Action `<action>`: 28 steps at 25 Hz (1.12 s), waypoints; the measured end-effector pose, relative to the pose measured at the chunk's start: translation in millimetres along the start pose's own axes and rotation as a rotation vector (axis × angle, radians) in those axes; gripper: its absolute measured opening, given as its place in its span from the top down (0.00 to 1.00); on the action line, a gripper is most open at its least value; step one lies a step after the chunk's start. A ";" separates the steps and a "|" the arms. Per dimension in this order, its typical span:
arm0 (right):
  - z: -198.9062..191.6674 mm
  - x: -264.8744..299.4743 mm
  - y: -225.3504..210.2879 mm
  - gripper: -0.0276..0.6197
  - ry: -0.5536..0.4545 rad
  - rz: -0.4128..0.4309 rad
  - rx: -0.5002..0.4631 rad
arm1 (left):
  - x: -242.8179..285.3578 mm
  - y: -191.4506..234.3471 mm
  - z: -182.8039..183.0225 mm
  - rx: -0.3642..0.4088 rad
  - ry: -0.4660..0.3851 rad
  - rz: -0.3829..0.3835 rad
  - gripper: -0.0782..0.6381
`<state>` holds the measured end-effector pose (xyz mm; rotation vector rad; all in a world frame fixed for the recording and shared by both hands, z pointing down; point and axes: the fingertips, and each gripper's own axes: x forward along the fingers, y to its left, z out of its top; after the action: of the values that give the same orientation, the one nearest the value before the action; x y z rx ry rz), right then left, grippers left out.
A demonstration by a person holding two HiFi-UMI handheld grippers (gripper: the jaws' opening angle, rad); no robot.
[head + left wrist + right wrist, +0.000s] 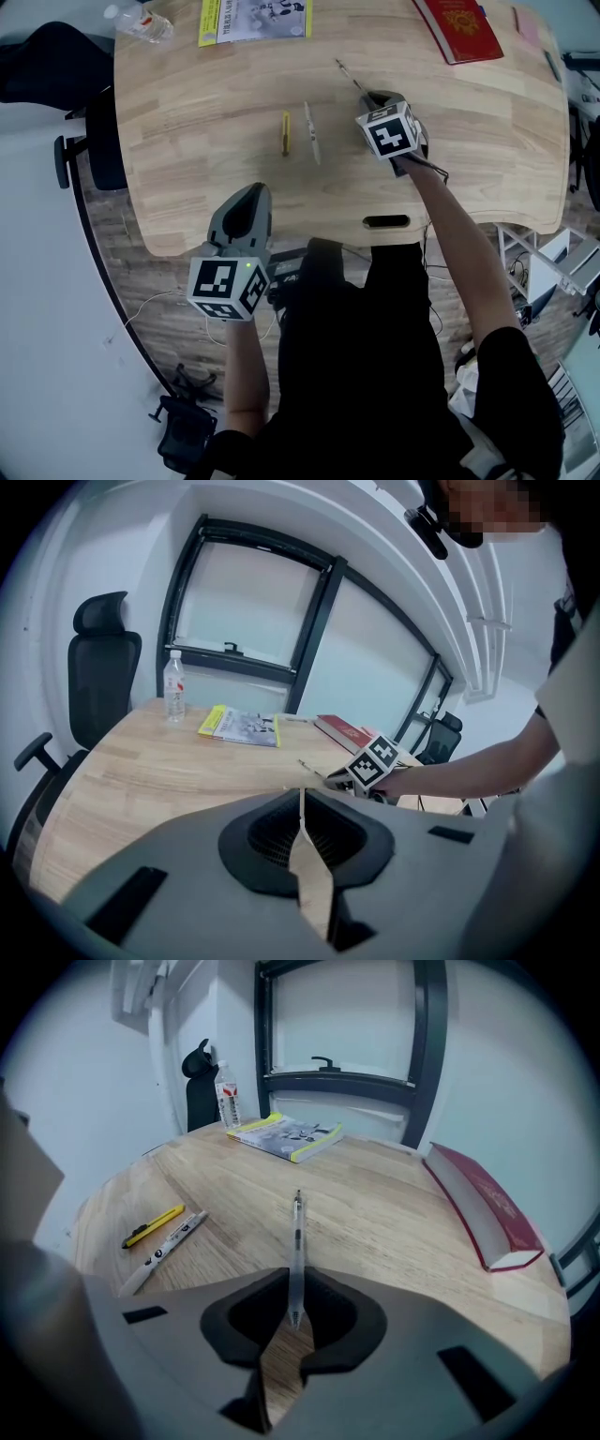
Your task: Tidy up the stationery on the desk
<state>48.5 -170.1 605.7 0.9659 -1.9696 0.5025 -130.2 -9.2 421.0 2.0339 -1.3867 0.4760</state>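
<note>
Right tool (296,1312) is clenched on the clear pen (297,1241) near its pointed tip, the rest of the pen lying out ahead on the table (394,1232). Left tool (302,794) is clamped shut on nothing, over the table's near edge. Risk: the grip is at one end of a thin, slick barrel, so on lift the long free end could swing or slip out and drop near the yellow utility knife (153,1225) and marker (164,1246).

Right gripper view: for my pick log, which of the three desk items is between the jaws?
The clear pen, alone mid-desk, its tip pinched in the right gripper; the yellow cutter and white marker lie together to the left.
</note>
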 end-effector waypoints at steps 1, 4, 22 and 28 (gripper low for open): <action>-0.7 -0.5 0.6 0.86 0.005 0.005 0.017 | -0.3 -0.1 -0.3 0.001 0.001 -0.001 0.83; -1.9 -2.3 -0.2 0.86 0.003 0.006 0.074 | -0.7 0.8 0.2 0.000 -0.002 -0.004 0.83; -31.0 -41.4 80.0 0.86 -0.036 -0.006 0.322 | -7.4 3.7 2.1 0.013 -0.028 -0.052 0.83; -42.5 -39.8 97.9 0.86 -0.010 -0.008 0.353 | -15.6 7.0 -1.2 0.011 -0.031 -0.052 0.83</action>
<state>7.0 -64.4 597.2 1.1923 -1.9207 0.8625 -142.6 0.7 414.4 2.0893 -1.3493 0.4323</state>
